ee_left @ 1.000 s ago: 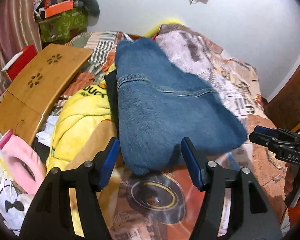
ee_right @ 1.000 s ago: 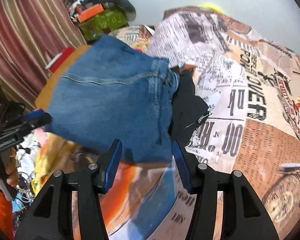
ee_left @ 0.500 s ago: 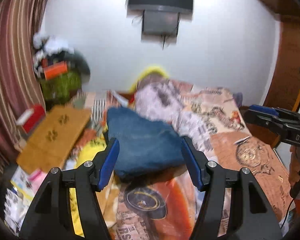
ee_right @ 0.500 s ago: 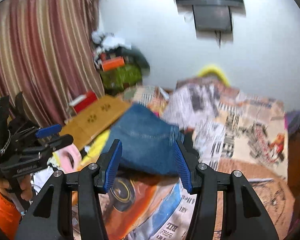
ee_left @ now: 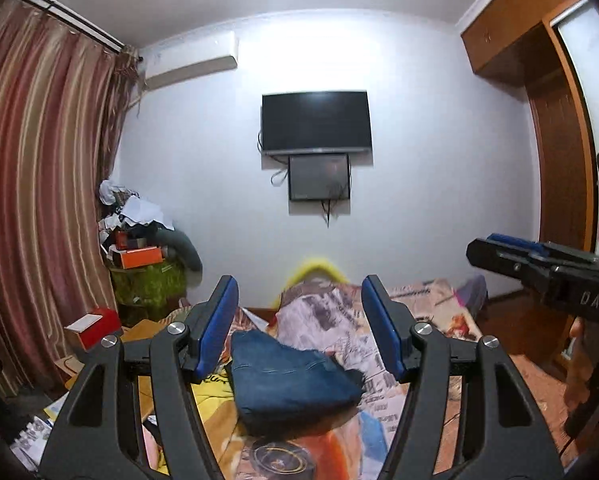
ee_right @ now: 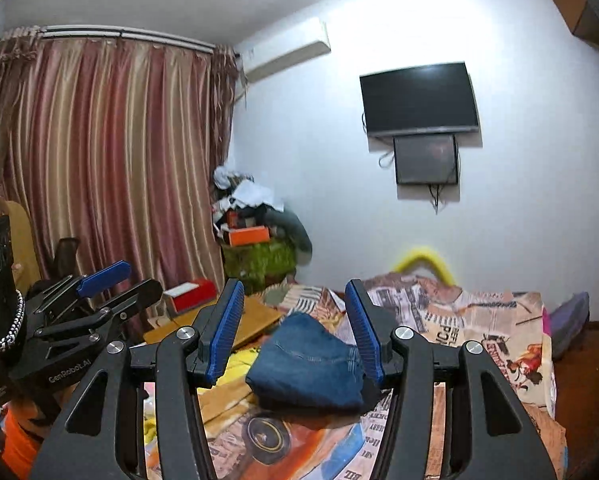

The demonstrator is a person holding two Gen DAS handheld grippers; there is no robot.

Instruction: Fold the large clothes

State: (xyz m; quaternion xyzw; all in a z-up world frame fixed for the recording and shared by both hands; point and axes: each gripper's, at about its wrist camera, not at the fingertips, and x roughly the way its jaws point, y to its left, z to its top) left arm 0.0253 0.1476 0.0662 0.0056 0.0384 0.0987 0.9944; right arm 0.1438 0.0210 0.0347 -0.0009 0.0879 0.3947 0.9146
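Note:
A folded pair of blue jeans (ee_left: 287,380) lies on the bed with the newspaper-print cover (ee_left: 431,320), well away from both grippers. My left gripper (ee_left: 299,304) is held level and open, with only air between its blue pads. In the right wrist view the same jeans (ee_right: 311,364) sit beyond my right gripper (ee_right: 295,308), which is open too and holds nothing. Each gripper shows in the other's view: the right gripper (ee_left: 495,246) at the far right, the left gripper (ee_right: 135,280) at the far left, with a hand on it.
A yellow garment (ee_left: 215,396) and a dark one lie beside the jeans. A wooden lap table (ee_right: 255,316) and a red box (ee_right: 191,294) stand left of the bed, a cluttered pile (ee_right: 255,236) by the striped curtain (ee_right: 111,160). A television (ee_left: 315,122) hangs on the far wall; a wooden wardrobe (ee_left: 555,128) stands right.
Both grippers have pulled back and risen, tilting from looking down at the jeans to looking level at the far wall. The jeans stay on the bed, smaller in view.

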